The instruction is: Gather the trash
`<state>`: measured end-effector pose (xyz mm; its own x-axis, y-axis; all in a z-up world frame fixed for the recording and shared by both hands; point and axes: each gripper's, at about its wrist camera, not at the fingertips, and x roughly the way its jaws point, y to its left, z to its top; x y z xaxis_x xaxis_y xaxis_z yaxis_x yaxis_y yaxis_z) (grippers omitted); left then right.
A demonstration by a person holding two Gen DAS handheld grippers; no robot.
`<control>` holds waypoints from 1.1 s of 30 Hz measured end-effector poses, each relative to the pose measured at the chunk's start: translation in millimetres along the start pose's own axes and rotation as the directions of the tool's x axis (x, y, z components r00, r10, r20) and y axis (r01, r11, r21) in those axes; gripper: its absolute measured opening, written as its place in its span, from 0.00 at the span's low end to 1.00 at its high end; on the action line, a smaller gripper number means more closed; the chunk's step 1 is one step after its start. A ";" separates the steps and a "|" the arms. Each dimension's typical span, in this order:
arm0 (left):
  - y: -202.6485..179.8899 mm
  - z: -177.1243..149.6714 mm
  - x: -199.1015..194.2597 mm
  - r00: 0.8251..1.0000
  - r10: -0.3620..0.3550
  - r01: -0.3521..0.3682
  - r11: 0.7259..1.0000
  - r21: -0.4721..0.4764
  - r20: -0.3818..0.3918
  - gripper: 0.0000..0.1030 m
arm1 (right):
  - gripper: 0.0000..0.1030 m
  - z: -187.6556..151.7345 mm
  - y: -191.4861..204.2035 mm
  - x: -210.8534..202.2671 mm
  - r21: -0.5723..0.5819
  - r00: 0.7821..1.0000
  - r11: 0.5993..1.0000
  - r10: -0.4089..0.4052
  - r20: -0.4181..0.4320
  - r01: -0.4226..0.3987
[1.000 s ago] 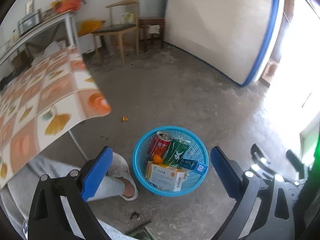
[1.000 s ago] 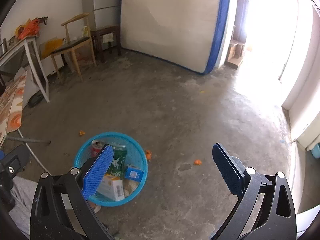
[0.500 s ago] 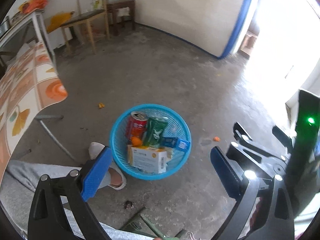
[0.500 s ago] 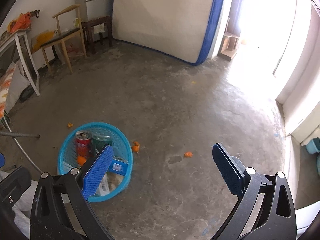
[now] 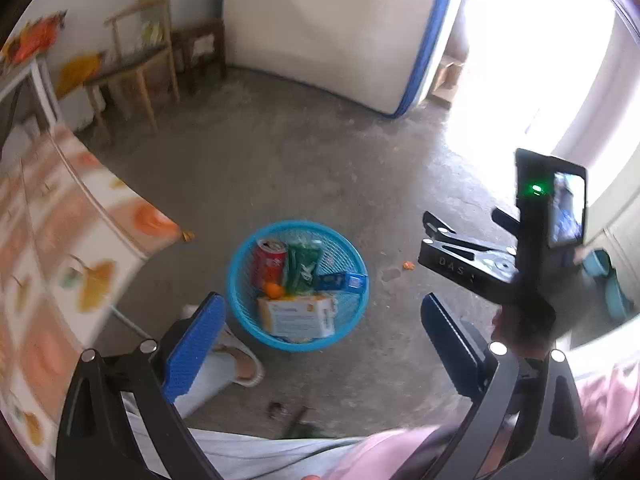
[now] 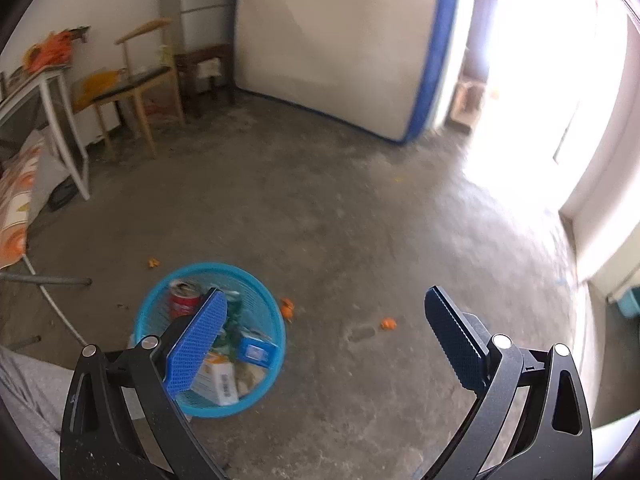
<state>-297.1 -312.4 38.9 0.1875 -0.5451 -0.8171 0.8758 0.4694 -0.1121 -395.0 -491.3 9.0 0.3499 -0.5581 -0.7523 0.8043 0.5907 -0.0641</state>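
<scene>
Blue mesh basket (image 5: 297,344) on concrete floor (image 5: 280,168), holding one red can (image 5: 269,260), one green pack (image 5: 305,266), one small blue box (image 5: 340,281), one white-orange box (image 5: 298,316), one orange (image 5: 274,290). Two orange scraps (image 6: 286,306) (image 6: 387,323) lie right of it, one (image 6: 153,263) behind. Left gripper (image 5: 320,328) wide open, empty, above basket. Right gripper (image 6: 324,336) wide open, empty. One chair (image 6: 136,80), one mattress (image 6: 344,40) on wall

blue basket (image 5: 238,276) on floor | holds red can (image 5: 269,261), green pack (image 5: 304,265), white box (image 5: 296,317) | orange scraps (image 6: 387,323) beside
</scene>
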 end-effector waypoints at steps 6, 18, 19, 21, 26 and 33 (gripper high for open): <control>19.9 8.6 -21.5 0.995 -0.082 0.072 0.987 0.140 0.063 0.93 | 0.92 1.6 18.7 -8.1 -0.032 1.000 0.999 0.027 -0.001 -0.027; 53.6 11.3 -8.3 0.989 -0.130 0.122 0.986 0.115 0.072 0.93 | 0.92 -2.5 27.2 -8.4 -0.061 1.000 0.998 -0.013 0.000 0.013; 52.9 11.4 -7.9 0.989 -0.132 0.123 0.985 0.121 0.071 0.93 | 0.92 -2.9 27.9 -7.3 -0.062 1.000 0.998 -0.012 -0.006 0.011; 50.8 12.3 -6.7 0.989 -0.131 0.122 0.984 0.127 0.067 0.93 | 0.92 -4.9 30.4 -5.9 -0.067 1.000 0.998 -0.009 -0.013 0.008; 43.8 10.5 -6.6 0.992 -0.108 0.097 0.984 0.149 0.066 0.93 | 0.92 -8.6 36.1 -2.4 -0.087 1.000 0.996 0.002 -0.026 -0.004; 35.9 9.1 1.7 0.998 -0.054 0.049 0.987 0.156 0.032 0.93 | 0.92 -8.0 35.4 1.0 -0.086 0.999 0.996 0.013 -0.038 -0.017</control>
<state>-261.2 -302.8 38.6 0.1538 -0.5916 -0.7914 0.9425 0.3284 -0.0623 -370.0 -466.3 0.7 0.3424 -0.5280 -0.7772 0.7544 0.6475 -0.1075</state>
